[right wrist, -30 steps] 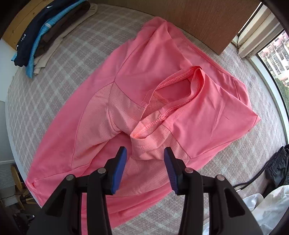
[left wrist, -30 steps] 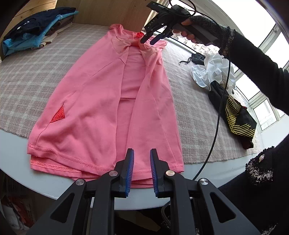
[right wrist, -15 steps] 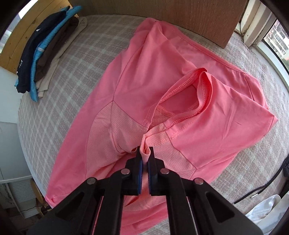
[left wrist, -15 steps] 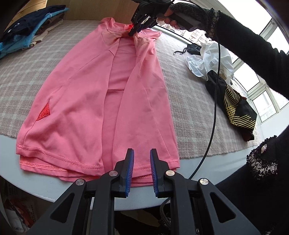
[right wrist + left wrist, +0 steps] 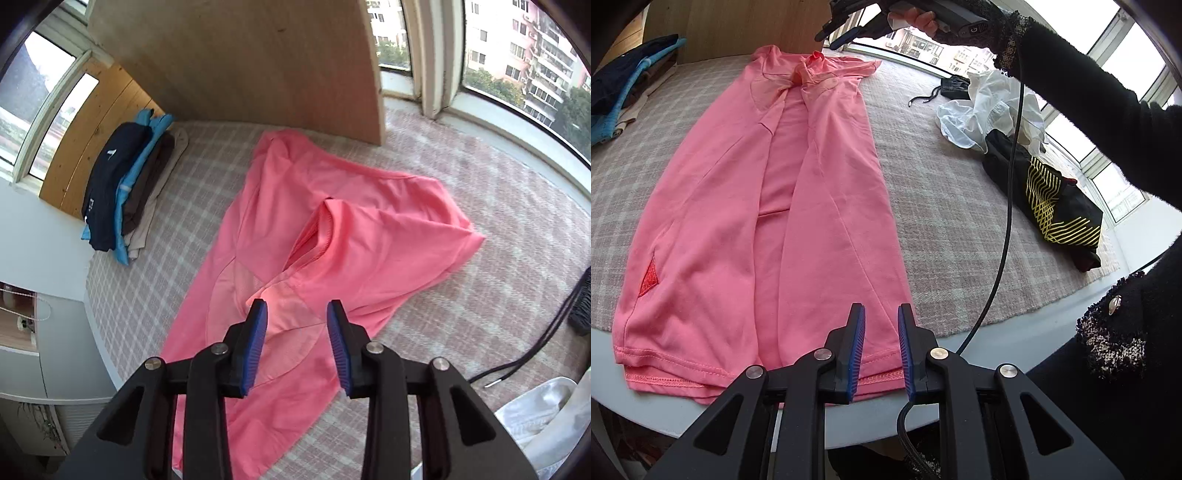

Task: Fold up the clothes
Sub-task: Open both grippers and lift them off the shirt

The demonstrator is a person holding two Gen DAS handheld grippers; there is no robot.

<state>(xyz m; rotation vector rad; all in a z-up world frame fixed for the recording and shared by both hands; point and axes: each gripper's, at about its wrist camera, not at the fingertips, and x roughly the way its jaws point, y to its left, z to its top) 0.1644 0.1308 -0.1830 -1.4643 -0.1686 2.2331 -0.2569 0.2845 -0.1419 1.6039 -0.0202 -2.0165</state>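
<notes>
A pink T-shirt (image 5: 827, 206) lies flat on the checked table cloth, both sides folded in toward the middle, hem at the near table edge, collar bunched at the far end. My left gripper (image 5: 881, 317) hovers open over the hem, holding nothing. My right gripper (image 5: 297, 314) is open and empty, raised above the collar end of the pink T-shirt (image 5: 369, 240). It shows at the top of the left wrist view (image 5: 846, 33).
A stack of folded dark and blue clothes (image 5: 122, 192) lies at the far left by a wooden board (image 5: 236, 62). A white garment (image 5: 990, 107) and a black garment with yellow lines (image 5: 1052, 199) lie to the right. A black cable (image 5: 1008, 206) hangs from the right gripper.
My right gripper was shut on the collar half a second ago; it has let go, opened and lifted away. The collar lies bunched on the shirt. The left gripper stayed at the hem.
</notes>
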